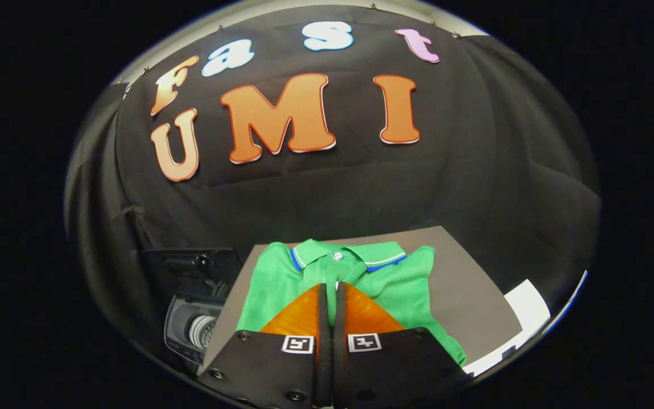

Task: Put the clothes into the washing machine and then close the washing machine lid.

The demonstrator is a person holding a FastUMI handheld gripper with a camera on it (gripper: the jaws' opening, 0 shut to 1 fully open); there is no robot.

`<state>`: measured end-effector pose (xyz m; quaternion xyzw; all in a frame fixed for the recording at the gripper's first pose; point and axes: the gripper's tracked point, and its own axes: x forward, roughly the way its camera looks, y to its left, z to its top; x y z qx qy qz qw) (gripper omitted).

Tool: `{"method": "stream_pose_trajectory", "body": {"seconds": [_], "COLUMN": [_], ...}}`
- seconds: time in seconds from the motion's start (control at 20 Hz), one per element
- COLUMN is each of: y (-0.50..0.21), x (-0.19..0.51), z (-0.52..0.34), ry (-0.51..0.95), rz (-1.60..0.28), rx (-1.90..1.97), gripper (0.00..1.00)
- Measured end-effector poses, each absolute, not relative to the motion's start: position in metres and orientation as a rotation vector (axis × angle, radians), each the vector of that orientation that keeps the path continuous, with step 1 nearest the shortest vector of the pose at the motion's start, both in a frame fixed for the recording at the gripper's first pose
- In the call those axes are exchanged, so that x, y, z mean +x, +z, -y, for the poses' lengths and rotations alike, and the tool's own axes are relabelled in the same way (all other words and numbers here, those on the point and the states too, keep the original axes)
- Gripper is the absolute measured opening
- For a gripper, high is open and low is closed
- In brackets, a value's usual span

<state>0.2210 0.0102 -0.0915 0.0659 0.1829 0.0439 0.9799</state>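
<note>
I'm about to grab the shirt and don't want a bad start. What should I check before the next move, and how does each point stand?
1. Green polo shirt lies flat on the grey board: ok.
2. Gripper lined up over the shirt's button placket: ok.
3. Jaws open enough to take cloth: not ok, they stand nearly together.
4. Jaws already pinching fabric: cannot tell.
5. Washing machine beside the board within sight: ok.
6. Machine lid open: cannot tell.

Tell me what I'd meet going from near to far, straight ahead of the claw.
The claw, its fingers nearly together over the shirt → green polo shirt lying flat → its collar → grey table → black cloth wall.
</note>
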Motion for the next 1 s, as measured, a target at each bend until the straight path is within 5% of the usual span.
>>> {"method": "stream_pose_trajectory", "body": {"seconds": [0.6, 1.0], "y": [0.005, 0.013], "x": [0.150, 0.114], "z": [-0.091, -0.225], "ry": [0.162, 0.332], "rz": [-0.201, -0.200], "rx": [0.142, 0.142], "gripper": [0.08, 0.08]}}
